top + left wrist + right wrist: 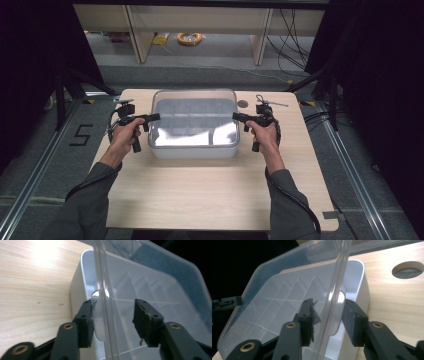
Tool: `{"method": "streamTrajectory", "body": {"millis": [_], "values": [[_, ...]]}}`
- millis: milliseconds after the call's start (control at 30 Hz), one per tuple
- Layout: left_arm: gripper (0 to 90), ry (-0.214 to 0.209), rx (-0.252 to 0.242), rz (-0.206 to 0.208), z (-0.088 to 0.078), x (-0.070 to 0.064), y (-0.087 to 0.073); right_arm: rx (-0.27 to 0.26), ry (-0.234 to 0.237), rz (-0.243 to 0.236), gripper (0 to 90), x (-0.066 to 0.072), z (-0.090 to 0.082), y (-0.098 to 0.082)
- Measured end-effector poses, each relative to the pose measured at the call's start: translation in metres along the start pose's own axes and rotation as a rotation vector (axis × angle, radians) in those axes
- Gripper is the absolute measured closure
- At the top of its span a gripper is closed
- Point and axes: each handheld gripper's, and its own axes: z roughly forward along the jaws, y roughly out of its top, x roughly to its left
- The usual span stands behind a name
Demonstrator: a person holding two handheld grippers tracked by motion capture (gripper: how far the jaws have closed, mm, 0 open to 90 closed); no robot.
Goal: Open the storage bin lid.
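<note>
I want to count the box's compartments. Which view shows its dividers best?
The high view: the whole grid of dividers shows through the clear lid. The left gripper view and the right gripper view catch parts of the grid at a slant, cut by the lid's rim.

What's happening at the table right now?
A person holds a gripper in each hand at the two ends of a white divided box with a clear lid. The left gripper and right gripper each straddle the lid's edge. The lid looks tilted up off the box. Whether the pads actually press the lid isn't clear.
</note>
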Motion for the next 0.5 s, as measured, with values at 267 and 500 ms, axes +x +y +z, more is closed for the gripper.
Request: {"method": "streamTrajectory", "body": {"millis": [267,500], "values": [[54.9,0.011,-0.043,0.014,-0.009,-0.012,0.003,-0.051,0.019,0.011,68.8,0.006,-0.014,0.003],[53.2,0.008,-0.071,0.03,-0.019,-0.027,0.007,-0.089,0.035,0.037,73.0,0.016,-0.029,0.009]]}}
